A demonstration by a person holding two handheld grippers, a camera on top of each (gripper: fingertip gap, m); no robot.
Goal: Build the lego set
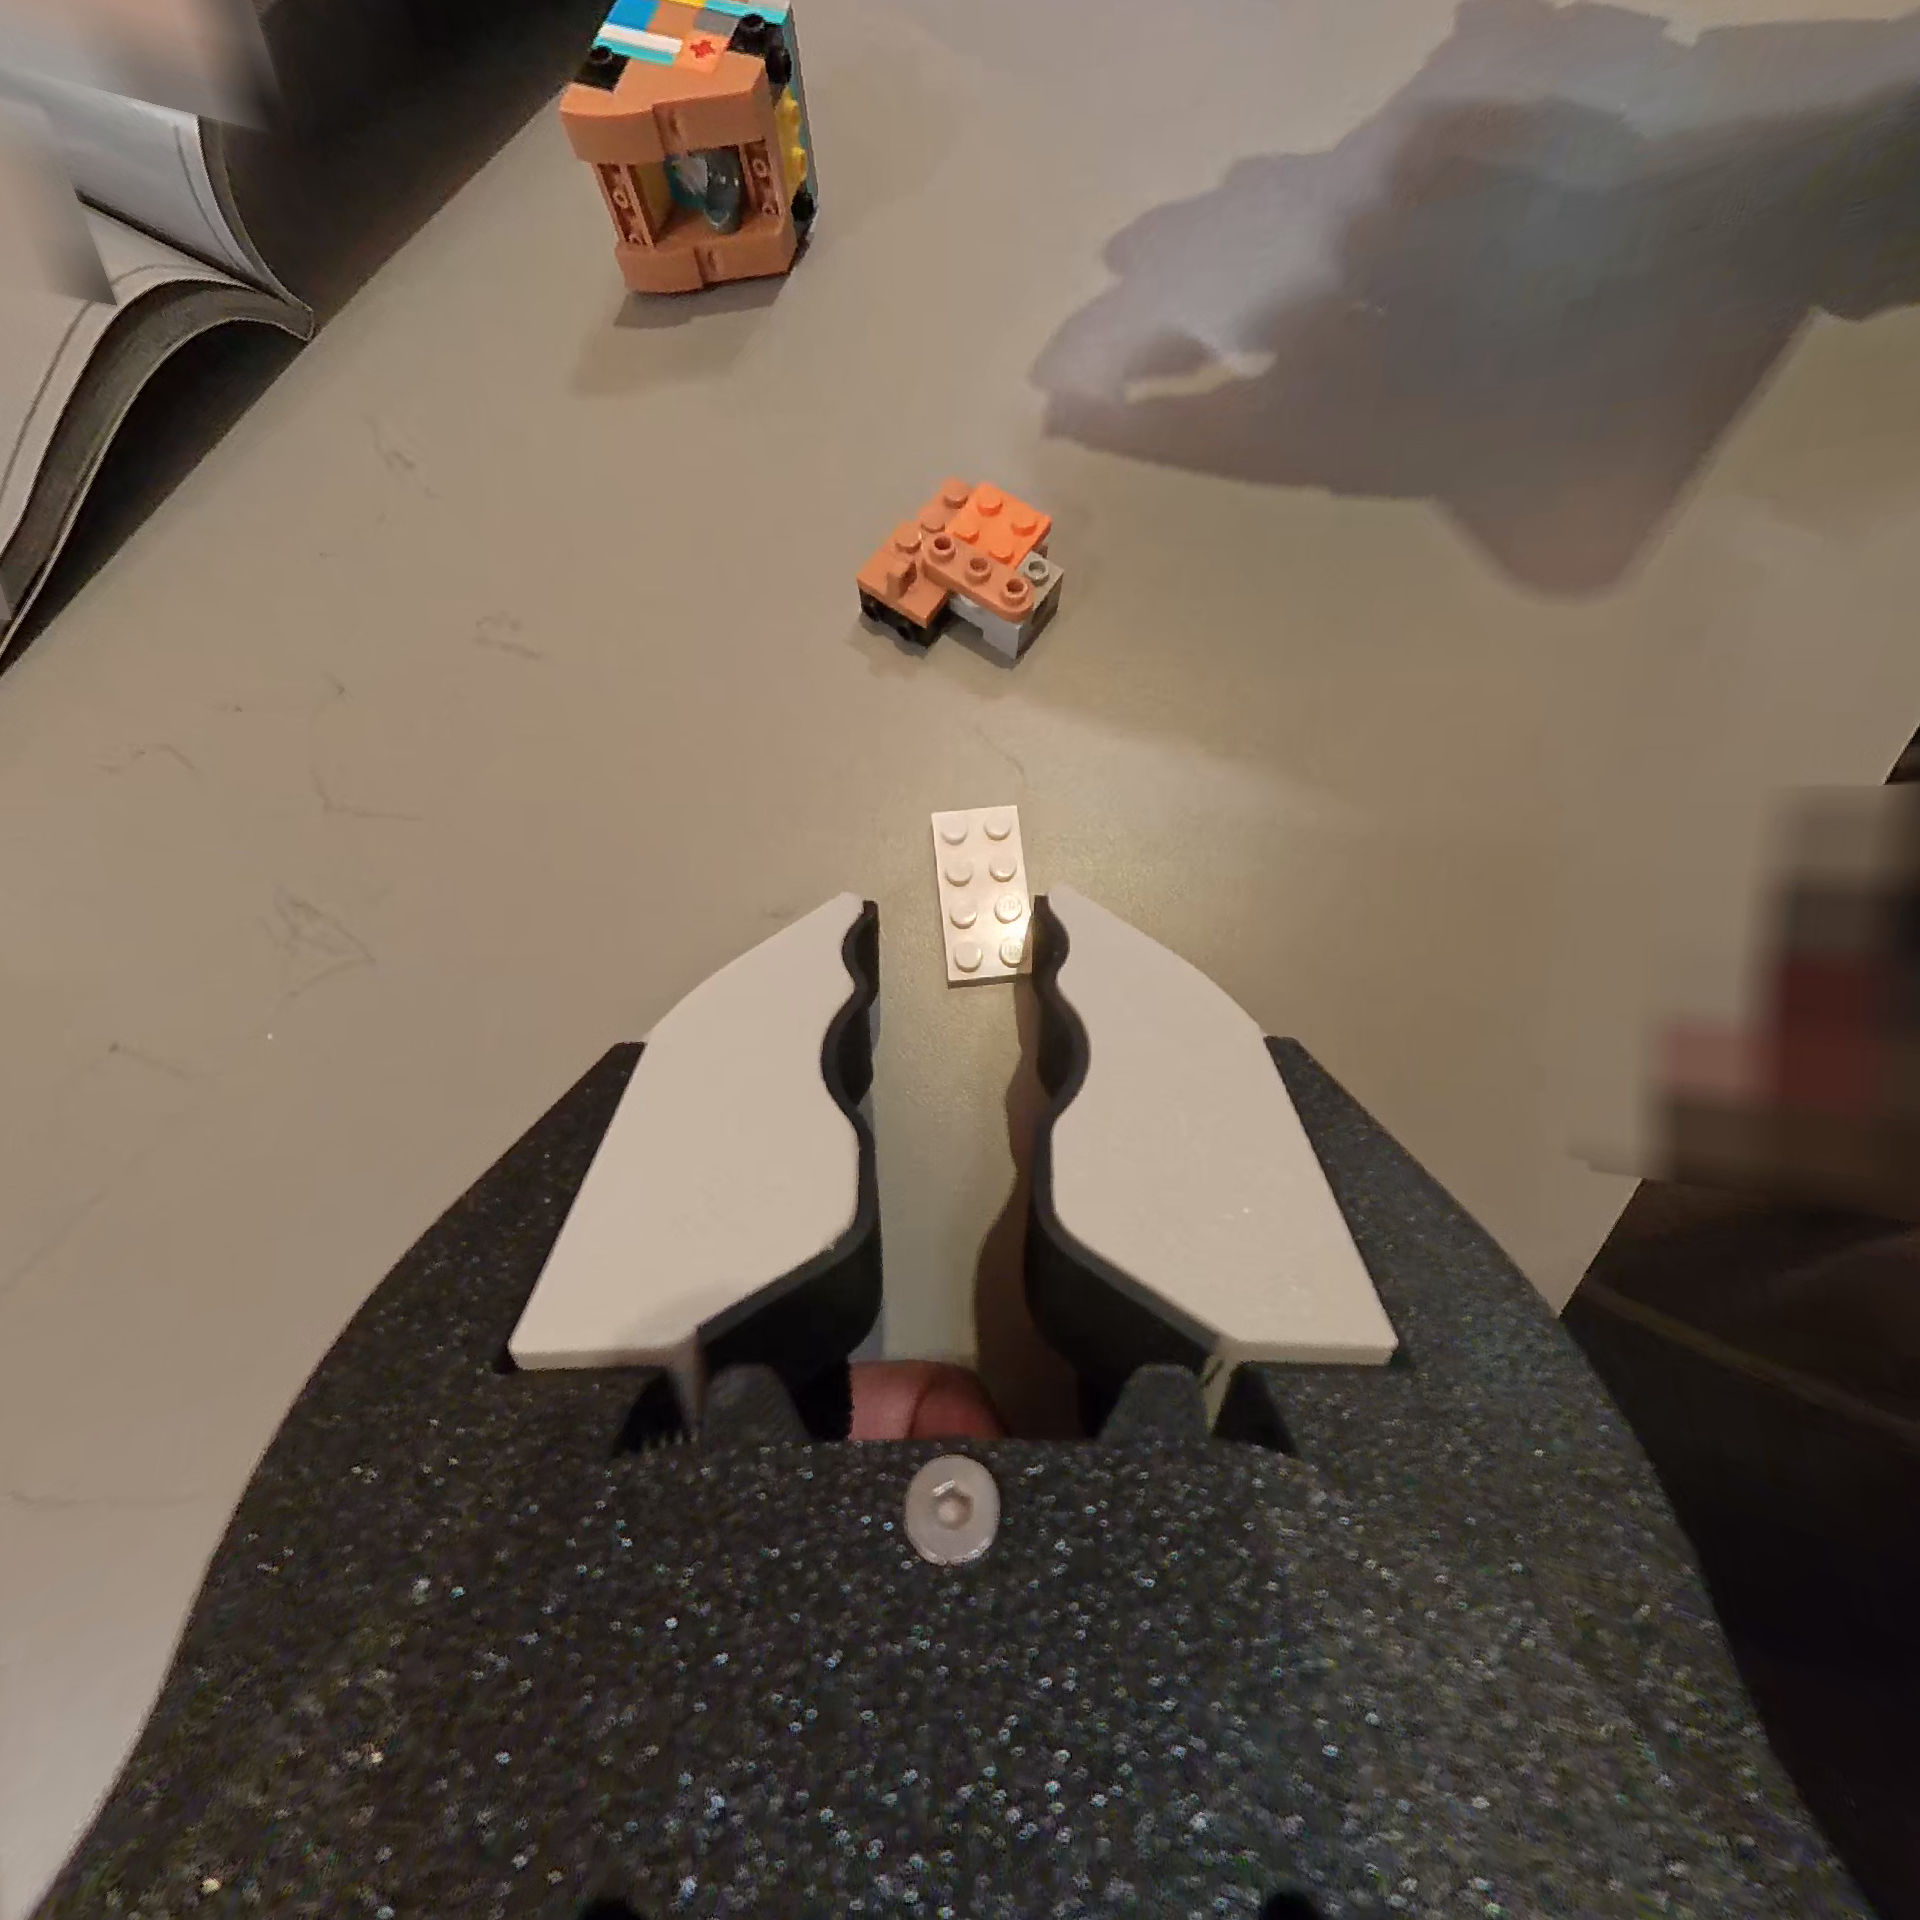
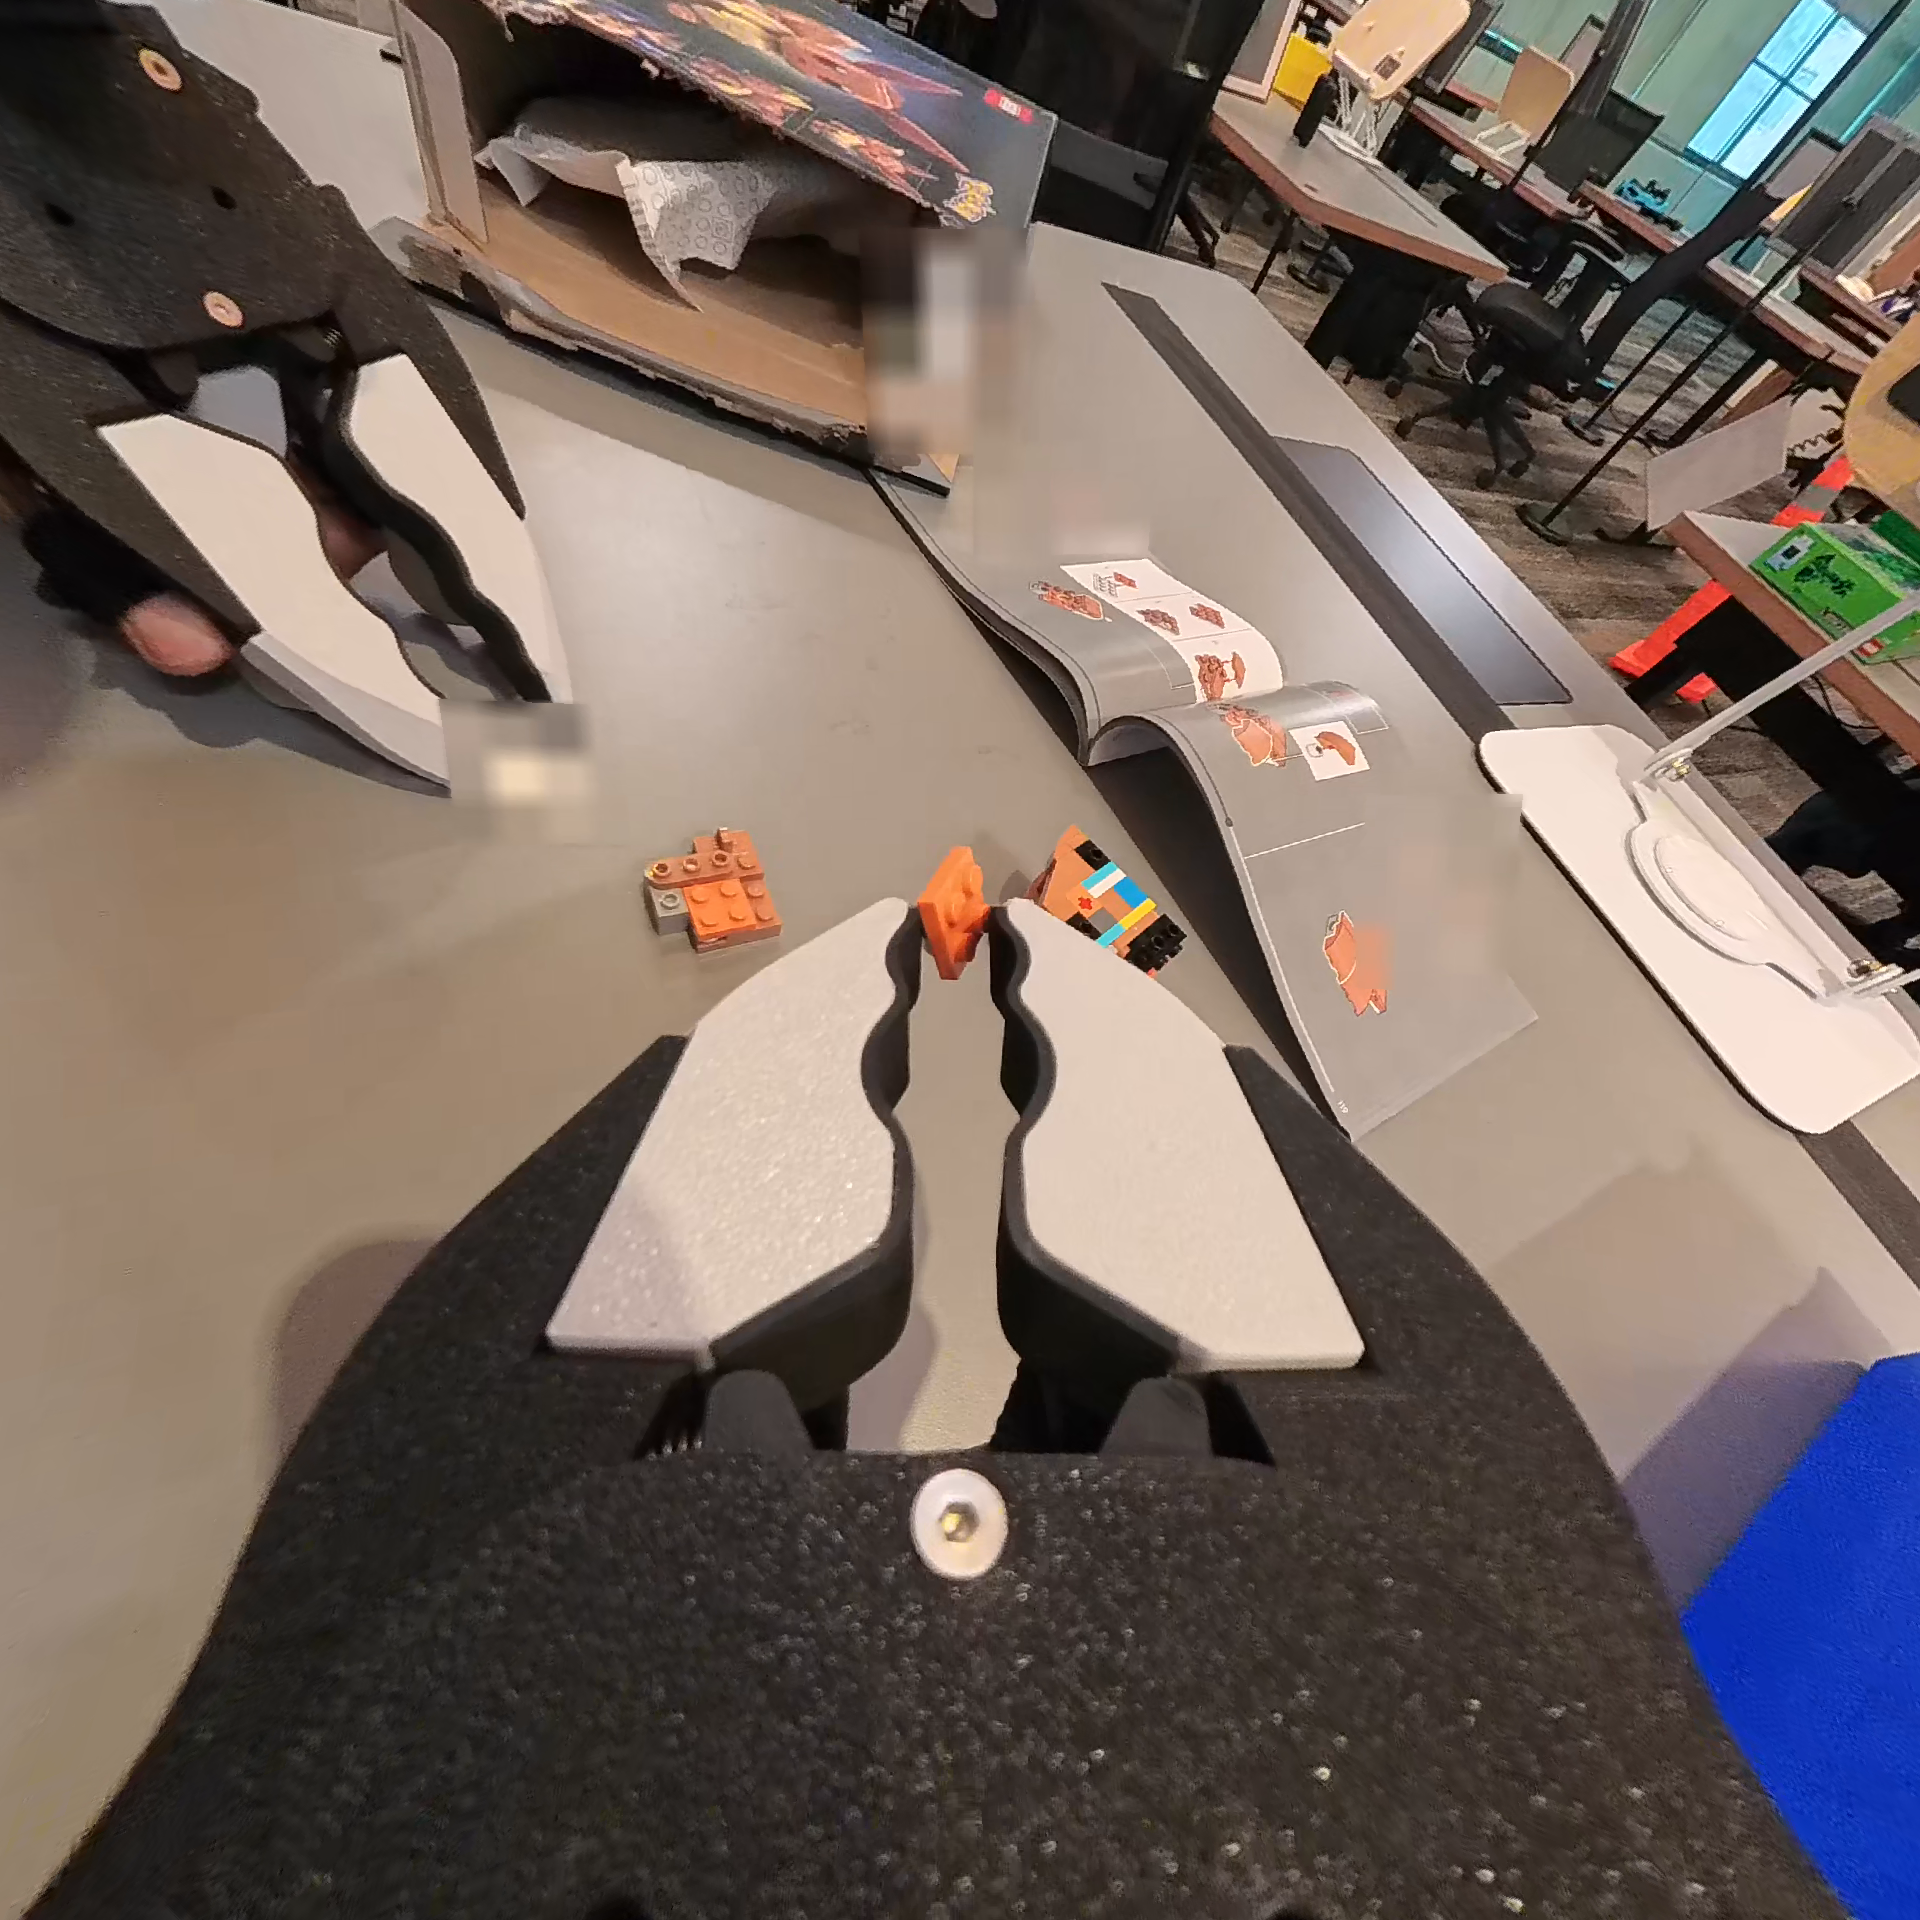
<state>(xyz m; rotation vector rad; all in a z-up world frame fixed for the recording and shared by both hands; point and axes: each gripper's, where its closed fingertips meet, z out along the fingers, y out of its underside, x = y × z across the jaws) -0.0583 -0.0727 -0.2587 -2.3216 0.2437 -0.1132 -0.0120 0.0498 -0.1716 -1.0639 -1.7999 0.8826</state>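
My left gripper (image 1: 956,906) is open, low over the table. A flat light-grey plate (image 1: 977,883) lies between its fingertips, close against the right finger. A small orange and brown assembly (image 1: 956,566) sits just beyond, and a larger brown build (image 1: 686,145) stands farther off. My right gripper (image 2: 954,920) is shut on a small orange plate (image 2: 954,909), held tilted above the table. Behind it are the small assembly (image 2: 717,894) on the left and the larger build (image 2: 1107,904) on the right. The left gripper (image 2: 478,727) shows at the upper left there.
An open instruction booklet (image 2: 1247,727) lies to the right of the builds; it also shows in the left wrist view (image 1: 125,312). A torn cardboard box (image 2: 675,270) stands at the back. A white stand base (image 2: 1714,935) is at the far right. A blue object (image 2: 1829,1610) is near right. There is about 15 cm between the tips of the two grippers.
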